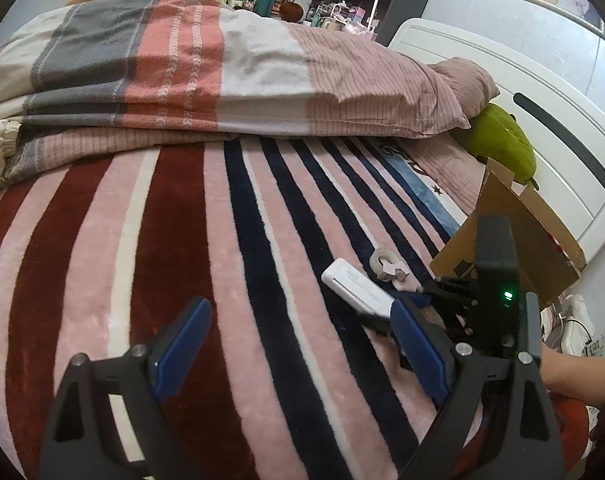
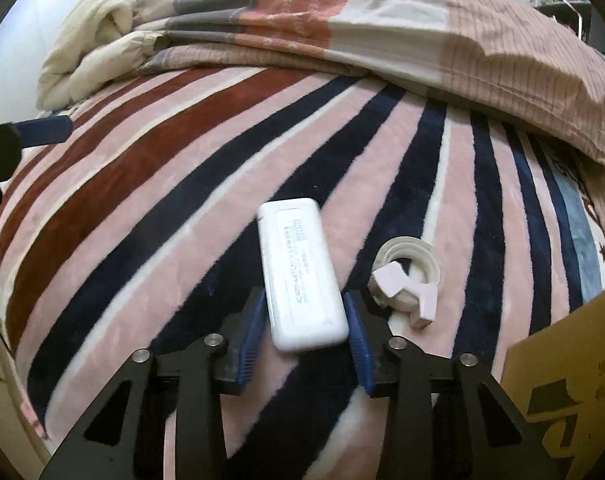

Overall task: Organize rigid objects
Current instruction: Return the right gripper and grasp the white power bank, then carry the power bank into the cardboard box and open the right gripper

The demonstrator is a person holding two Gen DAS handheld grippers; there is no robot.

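Observation:
A white rectangular power bank lies on the striped blanket. My right gripper is open, its blue pads on either side of the power bank's near end, with a small gap showing on each side. A white tape roll with pale pink pieces lies just right of it. In the left wrist view the power bank and tape roll lie at the right, with the right gripper's black body behind them. My left gripper is open and empty above the blanket.
An open cardboard box stands at the right beside the white headboard; it also shows in the right wrist view. A folded quilt, a pillow and a green plush toy lie behind on the bed.

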